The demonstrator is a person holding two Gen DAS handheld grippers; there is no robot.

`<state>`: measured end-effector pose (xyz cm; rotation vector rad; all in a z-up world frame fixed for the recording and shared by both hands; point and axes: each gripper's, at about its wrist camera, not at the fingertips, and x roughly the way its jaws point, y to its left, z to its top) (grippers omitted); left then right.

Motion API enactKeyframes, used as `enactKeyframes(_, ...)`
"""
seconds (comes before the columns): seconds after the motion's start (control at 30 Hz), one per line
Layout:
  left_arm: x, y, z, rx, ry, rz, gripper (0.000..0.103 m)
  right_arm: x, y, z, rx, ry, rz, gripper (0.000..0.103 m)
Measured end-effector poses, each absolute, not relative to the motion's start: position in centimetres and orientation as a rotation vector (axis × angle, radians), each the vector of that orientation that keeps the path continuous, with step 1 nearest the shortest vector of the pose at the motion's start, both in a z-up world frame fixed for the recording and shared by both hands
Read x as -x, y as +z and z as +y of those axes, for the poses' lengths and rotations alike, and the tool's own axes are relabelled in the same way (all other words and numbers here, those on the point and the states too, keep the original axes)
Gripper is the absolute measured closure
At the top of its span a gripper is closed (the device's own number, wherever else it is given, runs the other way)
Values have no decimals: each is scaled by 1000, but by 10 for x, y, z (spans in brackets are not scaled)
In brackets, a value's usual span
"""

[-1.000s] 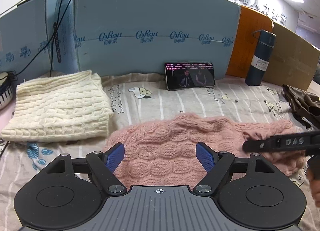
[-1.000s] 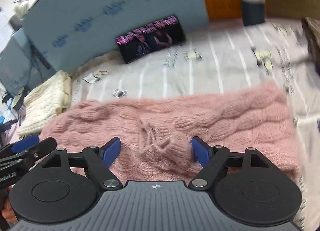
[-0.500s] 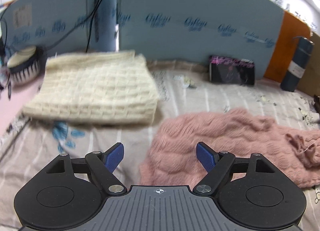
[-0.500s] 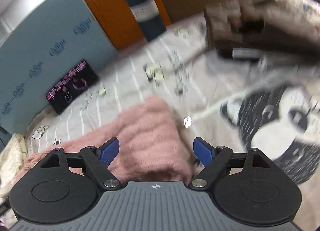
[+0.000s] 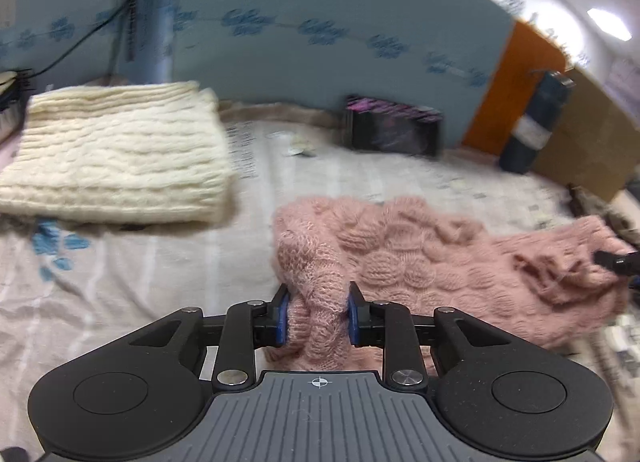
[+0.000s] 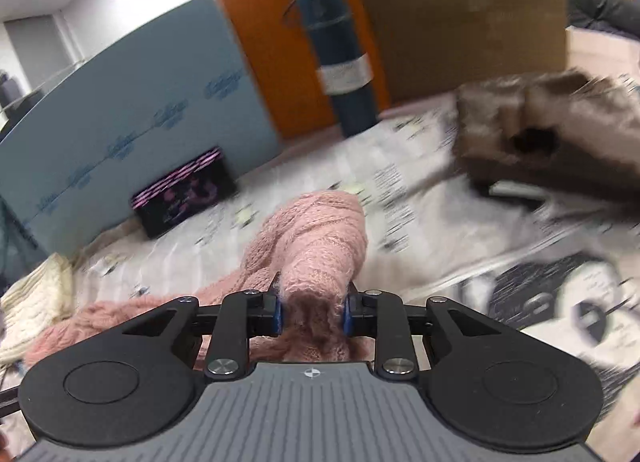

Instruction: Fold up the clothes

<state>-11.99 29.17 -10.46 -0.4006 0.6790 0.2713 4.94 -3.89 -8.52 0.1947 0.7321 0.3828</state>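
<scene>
A pink cable-knit sweater (image 5: 432, 258) lies across the striped bedsheet (image 5: 140, 274). My left gripper (image 5: 317, 316) is shut on the sweater's left end, with the knit bunched between the blue pads. My right gripper (image 6: 312, 316) is shut on the sweater's right end (image 6: 320, 246), which rises in a fold in front of it. The tip of the right gripper shows at the right edge of the left wrist view (image 5: 618, 262), at the sweater's far end.
A folded cream knit sweater (image 5: 116, 157) lies at the left. A phone (image 5: 394, 129) leans on the blue foam board (image 5: 320, 49). A dark blue bottle (image 6: 340, 61) stands by an orange panel. A brown garment (image 6: 552, 129) lies at the right.
Both grippers were open over the sweater; each has moved to one end of it and shut on the knit. The ends are now bunched and lifted.
</scene>
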Motion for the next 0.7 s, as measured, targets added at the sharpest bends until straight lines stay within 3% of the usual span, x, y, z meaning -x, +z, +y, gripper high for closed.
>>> enactKeyframes(0.1,110,-94,272,371,200,672,70,-59,-78,-57,-145,339,705,80)
enactKeyframes(0.2,98,-93,258,274,250,664,49,-64,-74,-63,-110,343,692,80)
enactKeyframes(0.27,93,-92,258,234,288,646,46,-61,-69,-61,-100,379,675,79)
enactKeyframes(0.37,83,-99,264,188,335,644,33,-53,-63,-45,-48,443,640,79)
enactKeyframes(0.5,63,-127,275,167,392,735,33,-43,-54,-21,13,543,603,79)
enactKeyframes(0.7,76,-119,282,231,420,689,28,-20,-40,25,157,735,525,79)
